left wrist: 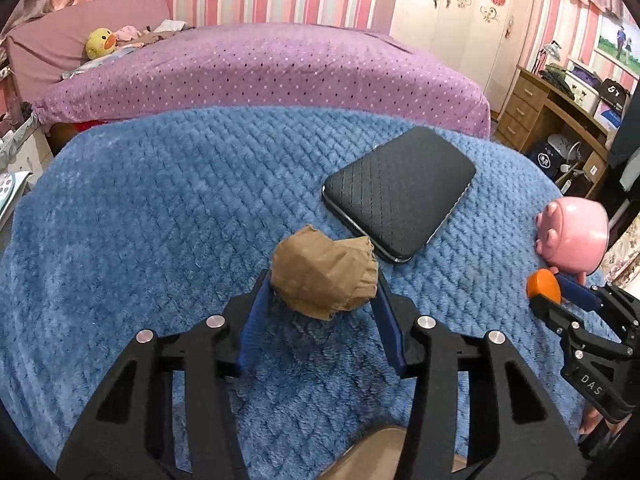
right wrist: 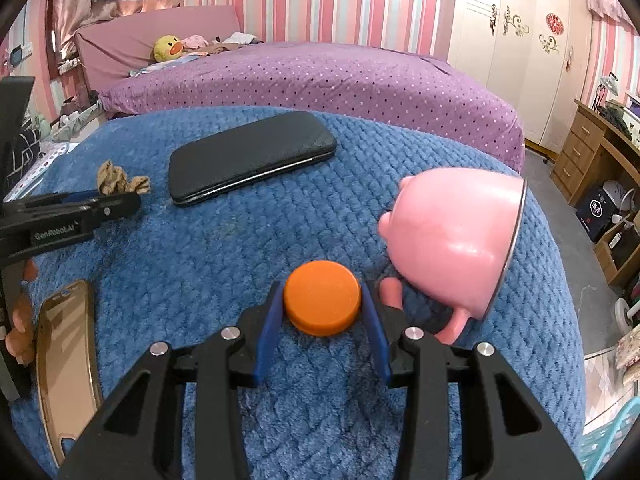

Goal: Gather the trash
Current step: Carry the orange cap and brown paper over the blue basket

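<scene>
A crumpled brown paper ball lies on the blue fleece blanket. My left gripper is shut on it, a blue pad pressing each side. From the right wrist view the same paper shows at the tip of the left gripper, far left. My right gripper is shut on a round orange cap, held just above the blanket. In the left wrist view that cap and the right gripper sit at the right edge.
A black textured phone-sized case lies just beyond the paper. A pink pig-shaped cup lies on its side right of the cap. A gold phone case rests near the front left, beside a person's hand. A purple bed lies behind.
</scene>
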### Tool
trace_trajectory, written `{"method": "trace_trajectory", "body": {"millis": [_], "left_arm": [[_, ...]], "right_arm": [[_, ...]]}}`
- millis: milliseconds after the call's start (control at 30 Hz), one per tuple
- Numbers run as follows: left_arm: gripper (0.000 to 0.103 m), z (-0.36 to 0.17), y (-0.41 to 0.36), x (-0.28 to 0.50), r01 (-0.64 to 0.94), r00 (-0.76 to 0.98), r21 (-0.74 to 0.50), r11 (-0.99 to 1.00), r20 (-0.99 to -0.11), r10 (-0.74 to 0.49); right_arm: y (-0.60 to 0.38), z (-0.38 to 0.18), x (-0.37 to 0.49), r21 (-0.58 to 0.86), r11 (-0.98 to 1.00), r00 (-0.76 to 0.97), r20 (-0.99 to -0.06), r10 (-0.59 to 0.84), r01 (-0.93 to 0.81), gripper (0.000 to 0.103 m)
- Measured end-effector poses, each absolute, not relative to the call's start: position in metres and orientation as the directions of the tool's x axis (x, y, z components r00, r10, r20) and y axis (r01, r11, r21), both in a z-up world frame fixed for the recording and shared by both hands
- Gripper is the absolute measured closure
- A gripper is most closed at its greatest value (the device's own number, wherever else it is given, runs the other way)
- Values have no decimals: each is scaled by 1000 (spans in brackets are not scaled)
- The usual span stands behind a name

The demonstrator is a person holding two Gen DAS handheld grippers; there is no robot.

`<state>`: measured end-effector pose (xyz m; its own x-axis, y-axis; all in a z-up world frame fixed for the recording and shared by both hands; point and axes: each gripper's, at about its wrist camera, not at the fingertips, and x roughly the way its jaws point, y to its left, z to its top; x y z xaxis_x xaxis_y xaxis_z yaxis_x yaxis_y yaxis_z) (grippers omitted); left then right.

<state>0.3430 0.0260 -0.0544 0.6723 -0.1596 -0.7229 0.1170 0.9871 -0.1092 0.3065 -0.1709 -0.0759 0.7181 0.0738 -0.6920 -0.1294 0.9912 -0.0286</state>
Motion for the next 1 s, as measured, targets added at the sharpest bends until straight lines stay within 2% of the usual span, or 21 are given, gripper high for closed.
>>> {"method": "trace_trajectory", "body": {"millis": [400,767,1000], "left_arm": [[55,-22,18,311,125,723,-60,990,-678,-132],[55,9,-2,263,135,769,-14,991,-629,-113],[55,10,-11,235,111,769,-45,993,-630,-114]], "right_arm": [[-190,-60,271,-56,993,741,-670,43,-108,63],[-238,-24,218,-94,994,769,-639,-17,-56,63],[-285,-16,174,-98,995,784,-616,-70,12,63]]}}
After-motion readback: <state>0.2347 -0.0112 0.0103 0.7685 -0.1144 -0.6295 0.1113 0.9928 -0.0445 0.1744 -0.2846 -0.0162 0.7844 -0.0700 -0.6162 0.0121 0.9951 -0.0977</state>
